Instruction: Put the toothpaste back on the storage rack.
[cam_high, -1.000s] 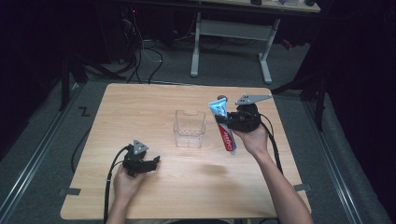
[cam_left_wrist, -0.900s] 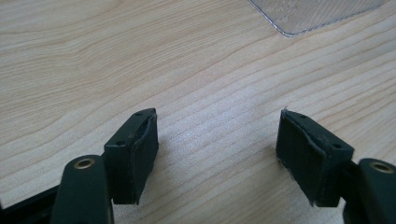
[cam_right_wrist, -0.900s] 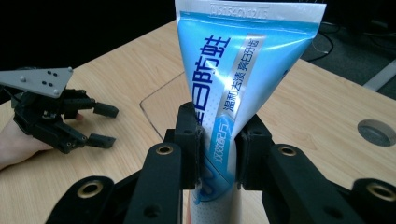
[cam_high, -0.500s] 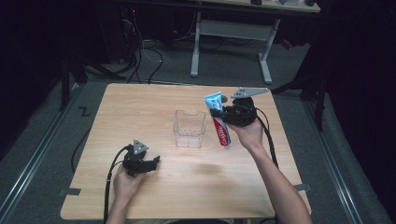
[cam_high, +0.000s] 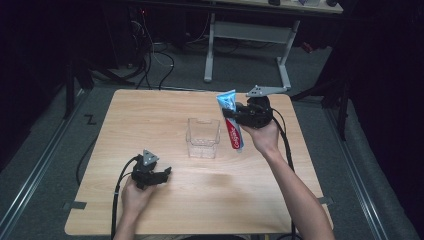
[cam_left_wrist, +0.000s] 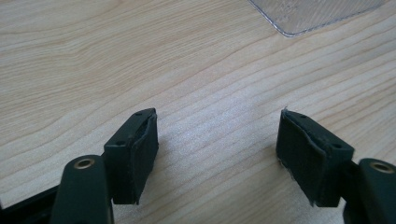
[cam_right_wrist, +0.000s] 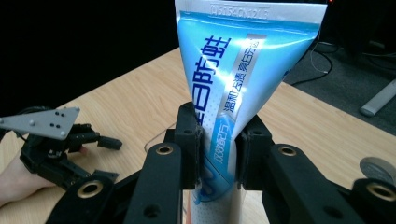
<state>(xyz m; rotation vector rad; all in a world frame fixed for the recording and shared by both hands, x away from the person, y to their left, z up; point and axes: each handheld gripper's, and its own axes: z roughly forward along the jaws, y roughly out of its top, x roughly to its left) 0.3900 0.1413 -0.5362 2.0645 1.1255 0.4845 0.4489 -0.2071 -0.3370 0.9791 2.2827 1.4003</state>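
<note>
A blue, white and red toothpaste tube (cam_high: 233, 131) hangs above the table, just right of a clear plastic box (cam_high: 203, 138). My right gripper (cam_high: 232, 119) is shut on its middle, crimped end up and cap end down. The right gripper view shows both pads (cam_right_wrist: 192, 140) pinching the tube (cam_right_wrist: 243, 65) across its width. My left gripper (cam_high: 165, 173) rests low over the wooden table (cam_high: 150, 115) at the front left, open with nothing between its jaws. In the left gripper view, its open jaws (cam_left_wrist: 217, 149) frame bare wood, with a corner of the clear box (cam_left_wrist: 317, 14) ahead.
In the right gripper view, the left gripper (cam_right_wrist: 56, 140) and its grey plate lie farther off with a hand behind it. Cables trail from both grippers over the table's front edge. Beyond the table is dark floor with a desk frame (cam_high: 250, 35).
The right gripper has lifted the toothpaste tube and carried it slightly left, nearer the clear box. The left gripper has stayed where it was.
</note>
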